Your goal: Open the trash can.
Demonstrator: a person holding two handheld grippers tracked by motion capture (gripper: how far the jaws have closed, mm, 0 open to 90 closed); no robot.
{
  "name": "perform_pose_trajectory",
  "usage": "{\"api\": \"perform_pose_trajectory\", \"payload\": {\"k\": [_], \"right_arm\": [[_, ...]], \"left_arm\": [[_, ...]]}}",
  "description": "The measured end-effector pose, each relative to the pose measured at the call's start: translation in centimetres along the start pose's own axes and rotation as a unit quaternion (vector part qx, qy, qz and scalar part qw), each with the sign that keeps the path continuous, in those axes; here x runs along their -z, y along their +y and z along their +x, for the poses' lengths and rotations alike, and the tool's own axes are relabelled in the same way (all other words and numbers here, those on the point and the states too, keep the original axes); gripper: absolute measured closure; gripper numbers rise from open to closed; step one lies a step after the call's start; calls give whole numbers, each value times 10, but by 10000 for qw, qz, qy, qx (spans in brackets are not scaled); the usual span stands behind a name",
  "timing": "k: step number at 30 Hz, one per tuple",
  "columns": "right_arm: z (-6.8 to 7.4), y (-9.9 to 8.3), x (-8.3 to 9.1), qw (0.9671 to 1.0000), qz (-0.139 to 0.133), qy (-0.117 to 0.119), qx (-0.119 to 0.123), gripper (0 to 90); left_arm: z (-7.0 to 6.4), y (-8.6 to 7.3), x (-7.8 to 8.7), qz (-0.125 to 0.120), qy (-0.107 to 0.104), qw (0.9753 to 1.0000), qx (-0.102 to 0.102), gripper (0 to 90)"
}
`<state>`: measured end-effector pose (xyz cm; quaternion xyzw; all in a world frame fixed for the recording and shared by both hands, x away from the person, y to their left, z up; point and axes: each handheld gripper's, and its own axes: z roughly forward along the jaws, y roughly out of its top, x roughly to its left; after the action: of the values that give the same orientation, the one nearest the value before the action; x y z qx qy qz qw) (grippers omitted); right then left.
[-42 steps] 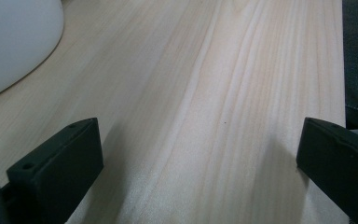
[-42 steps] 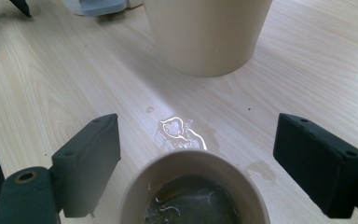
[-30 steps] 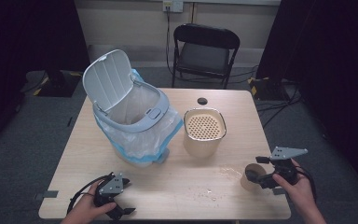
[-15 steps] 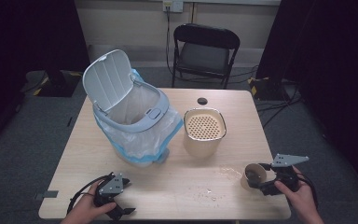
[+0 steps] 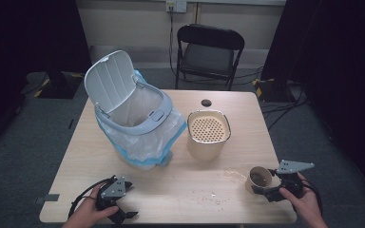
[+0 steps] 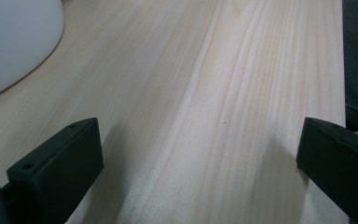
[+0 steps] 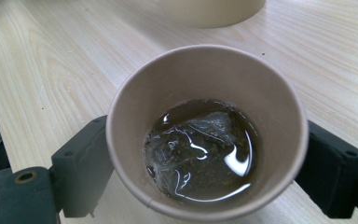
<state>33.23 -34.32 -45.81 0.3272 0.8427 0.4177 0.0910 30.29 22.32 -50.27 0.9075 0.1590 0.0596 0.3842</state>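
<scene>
Moved: right gripper point(image 5: 266, 189) has drawn the brown paper cup point(image 5: 258, 178) toward the table's point(image 5: 171, 190) near right corner.
Grip: jaws clasp the cup's sides.
Left gripper point(image 5: 123, 203): jaws spread, empty, near left edge.
Left to do: cup holds tea and teabag point(image 7: 200, 140), likely unemptied.

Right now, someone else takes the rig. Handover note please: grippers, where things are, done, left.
Right gripper: jaws on either side of the paper cup at the table's near right; whether they press it I cannot tell. The cup holds brown liquid and a tea bag.
Left gripper: open, holding nothing, low over the near left of the table.
Strainer pot stands mid-table; lined bin, lid up, to its left.
Done: cup reached. A wet patch and crumbs lie near it.
Left, probably: drain the cup over the strainer, then bin it.
</scene>
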Motion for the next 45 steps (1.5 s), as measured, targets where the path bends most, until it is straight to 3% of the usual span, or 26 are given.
{"api": "perform_pose_trajectory", "payload": {"k": [22,34,45], "right_arm": [[-2,-12,-3,9999,-102,-28,34,144],[-2,-19,-8,9998,-102,-72,171,167],[-2,-18,-10,9994,-321,-61,144,198]], "left_arm": [[0,0,0,3,-3,10000,-9,0],[0,0,0,2,-1,10000,2,0],[0,0,0,13,-1,10000,-13,0]]}}
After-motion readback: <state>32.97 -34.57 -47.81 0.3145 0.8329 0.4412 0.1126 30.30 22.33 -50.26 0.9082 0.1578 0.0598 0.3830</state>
